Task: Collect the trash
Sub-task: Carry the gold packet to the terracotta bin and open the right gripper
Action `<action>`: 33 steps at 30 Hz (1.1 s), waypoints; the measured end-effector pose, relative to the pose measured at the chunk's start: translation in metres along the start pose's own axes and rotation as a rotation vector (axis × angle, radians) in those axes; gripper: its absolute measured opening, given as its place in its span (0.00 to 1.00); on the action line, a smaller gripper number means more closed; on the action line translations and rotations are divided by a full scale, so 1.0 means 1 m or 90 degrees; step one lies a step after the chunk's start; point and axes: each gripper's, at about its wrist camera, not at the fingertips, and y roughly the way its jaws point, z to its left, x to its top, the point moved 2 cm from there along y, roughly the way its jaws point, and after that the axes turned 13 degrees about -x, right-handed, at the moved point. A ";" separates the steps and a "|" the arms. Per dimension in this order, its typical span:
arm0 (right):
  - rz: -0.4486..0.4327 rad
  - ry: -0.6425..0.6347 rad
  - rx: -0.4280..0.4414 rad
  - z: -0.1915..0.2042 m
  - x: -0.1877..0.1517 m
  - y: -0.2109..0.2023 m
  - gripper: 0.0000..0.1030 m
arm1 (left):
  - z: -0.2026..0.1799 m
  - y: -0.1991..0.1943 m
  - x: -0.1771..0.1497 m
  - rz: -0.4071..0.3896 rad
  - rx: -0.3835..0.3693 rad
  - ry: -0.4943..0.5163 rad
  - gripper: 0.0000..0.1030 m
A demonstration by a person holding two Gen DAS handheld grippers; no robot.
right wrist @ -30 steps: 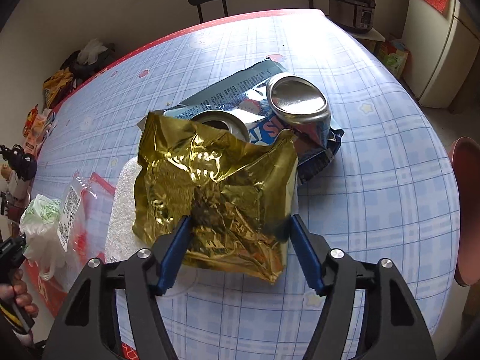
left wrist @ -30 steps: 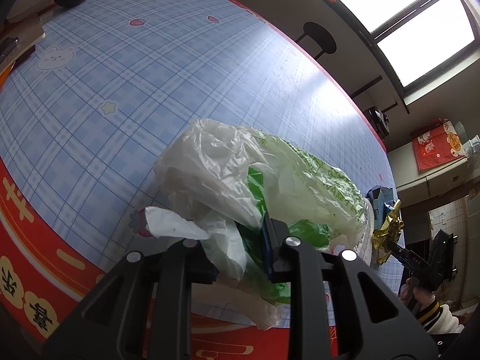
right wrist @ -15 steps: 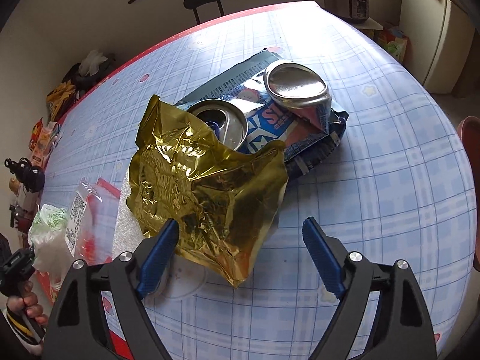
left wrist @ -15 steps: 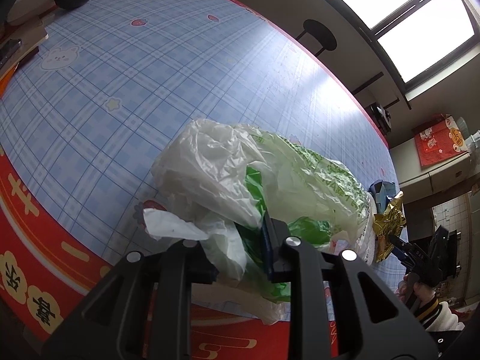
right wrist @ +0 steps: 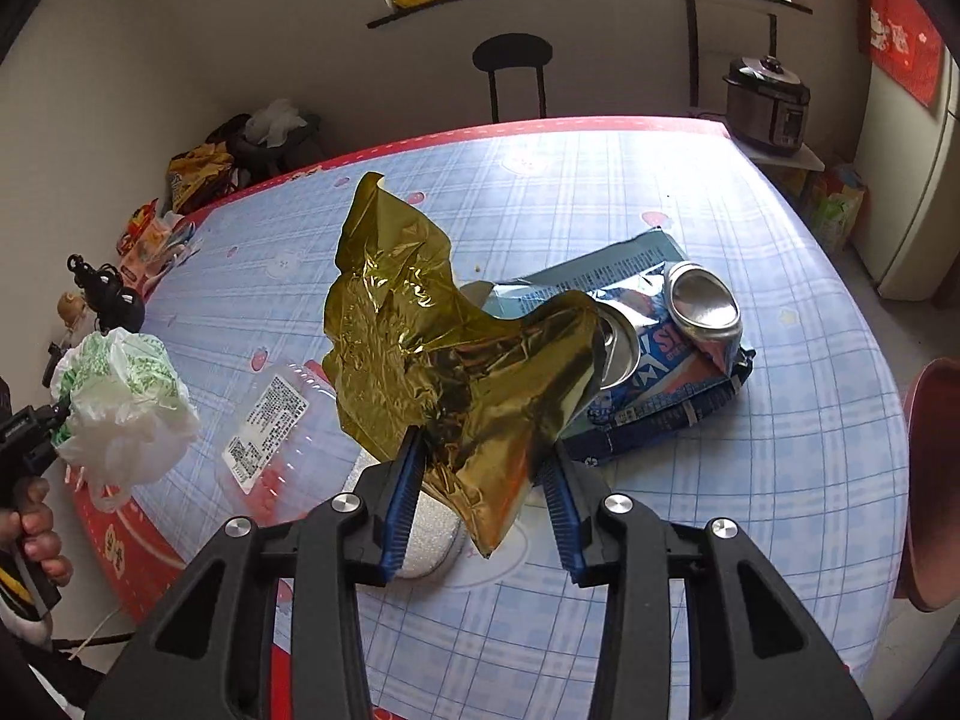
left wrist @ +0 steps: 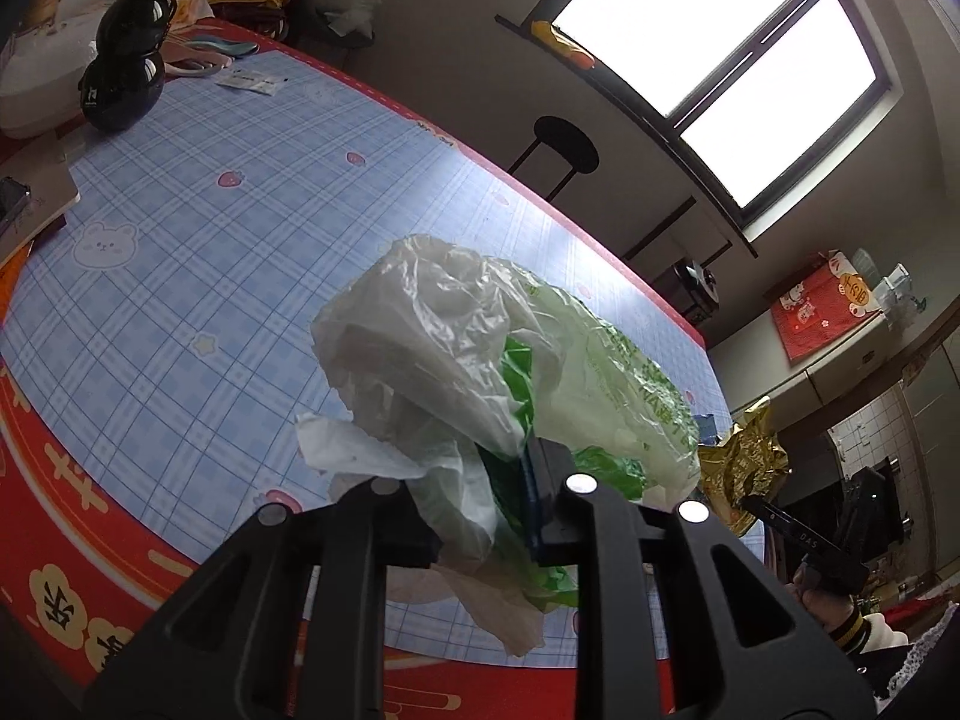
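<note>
A plastic bag [left wrist: 480,372] is being gripped by the left claw [left wrist: 480,516] while gold foil [right wrist: 444,348] is being pinched by the right claw [right wrist: 483,498] above the bench [right wrist: 780,480], cans [right wrist: 702,303] lying at two o'clock.

A lived-in home dining room. There's a cartoon-print desk [right wrist: 600,180], a rice cooker [right wrist: 767,102] and a stool [right wrist: 513,54] under the window [left wrist: 714,60].

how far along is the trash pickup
In hand: the left gripper is shut on the plastic bag, and the right gripper holds the gold foil wrapper off the table. Left: two crushed cans, blue snack packet, clear labelled container. No bin is in view.
</note>
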 end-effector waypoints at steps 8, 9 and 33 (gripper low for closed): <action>-0.058 -0.010 -0.014 -0.017 0.009 -0.039 0.38 | -0.049 0.005 0.016 -0.014 -0.018 0.062 0.22; -0.064 -0.009 -0.015 -0.020 0.009 -0.044 0.38 | -0.055 0.006 0.017 -0.014 -0.020 0.068 0.22; -0.141 0.222 -0.079 -0.271 -0.052 -0.121 0.38 | -0.245 0.064 -0.039 0.002 -0.062 0.168 0.22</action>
